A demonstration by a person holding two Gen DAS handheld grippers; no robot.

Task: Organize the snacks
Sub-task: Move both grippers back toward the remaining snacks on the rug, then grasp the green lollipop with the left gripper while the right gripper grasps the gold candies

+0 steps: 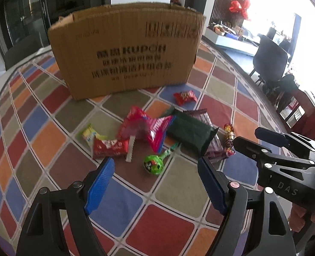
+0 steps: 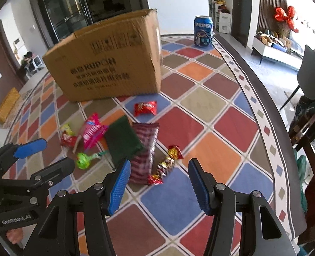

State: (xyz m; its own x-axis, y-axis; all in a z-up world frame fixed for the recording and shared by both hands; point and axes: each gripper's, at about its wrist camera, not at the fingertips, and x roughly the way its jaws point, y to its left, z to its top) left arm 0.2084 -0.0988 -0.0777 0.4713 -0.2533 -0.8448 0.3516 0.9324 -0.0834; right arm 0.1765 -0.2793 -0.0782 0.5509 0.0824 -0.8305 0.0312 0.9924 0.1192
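A pile of snacks lies on the chequered tablecloth in front of a brown cardboard box. It holds a green lollipop, a red wafer bar, a pink bag, a dark green pack, a maroon pack and a gold-red candy. A small red packet lies apart, nearer the box. My left gripper hangs open just short of the lollipop. My right gripper is open around the near end of the gold-red candy.
A Pepsi can stands at the table's far right. The table edge curves along the right side, with dark chairs beyond it. Bare tablecloth lies to the right of the snacks.
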